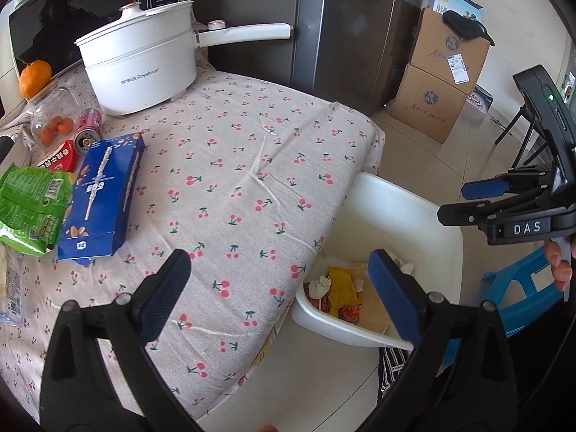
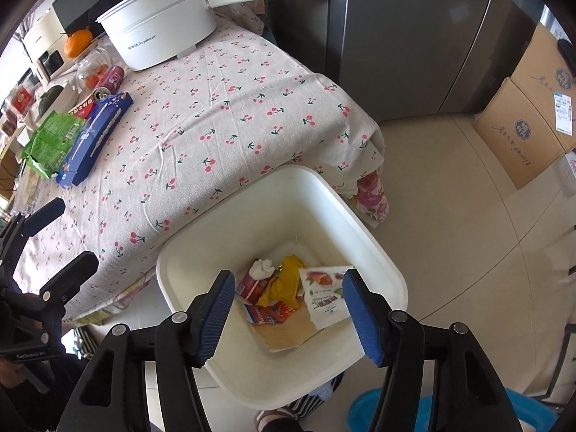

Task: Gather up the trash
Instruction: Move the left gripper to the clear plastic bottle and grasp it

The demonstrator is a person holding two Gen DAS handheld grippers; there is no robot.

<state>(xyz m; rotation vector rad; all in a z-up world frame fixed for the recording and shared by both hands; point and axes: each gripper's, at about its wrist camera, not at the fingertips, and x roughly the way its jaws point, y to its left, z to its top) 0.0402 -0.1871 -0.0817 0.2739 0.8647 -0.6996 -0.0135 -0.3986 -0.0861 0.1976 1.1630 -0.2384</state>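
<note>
We see the white trash bin [image 2: 360, 216] on the floor just beside the tabletop [image 2: 223, 115] edge, holding a crumpled tissue [image 2: 262, 268], a yellow wrapper [image 2: 284, 280] and a snack pouch [image 2: 324, 297]. Our right claw [image 2: 288, 315] hangs spread and empty over the bin. Our left claw [image 1: 280, 297] is spread too, holding nothing, above the tabletop edge. At the far side lie a blue biscuit box [image 1: 100, 194], a green snack bag [image 1: 30, 208] and a red can [image 1: 88, 126].
</note>
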